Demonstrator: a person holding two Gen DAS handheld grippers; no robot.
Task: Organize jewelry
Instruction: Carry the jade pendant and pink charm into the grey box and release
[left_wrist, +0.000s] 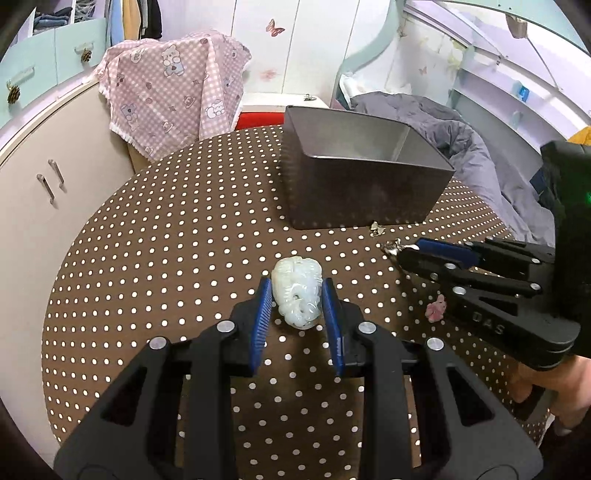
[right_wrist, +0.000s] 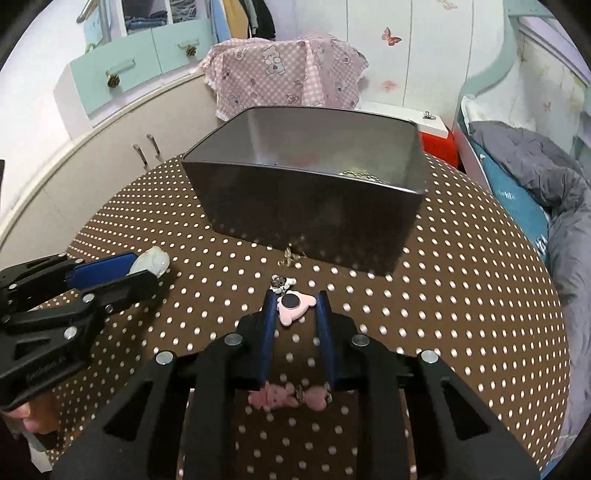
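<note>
A pale jade pendant (left_wrist: 296, 295) lies on the polka-dot table (left_wrist: 166, 258) between the blue pads of my left gripper (left_wrist: 296, 291), which is open around it. It also shows in the right wrist view (right_wrist: 151, 263). My right gripper (right_wrist: 295, 301) is open around a pink bear charm (right_wrist: 294, 305) with a dark disc. A small metal charm (right_wrist: 280, 282) lies just ahead of it. A dark metal box (right_wrist: 306, 206) stands behind, with some jewelry inside (right_wrist: 360, 175). The box also shows in the left wrist view (left_wrist: 354, 184).
Another small metal piece (right_wrist: 290, 256) lies at the box's front wall. A pink charm (right_wrist: 288, 397) lies under my right gripper. A pink checked cloth (left_wrist: 170, 88) hangs behind the table. A bed with a grey duvet (left_wrist: 461, 147) is at right, cabinets (left_wrist: 44, 184) at left.
</note>
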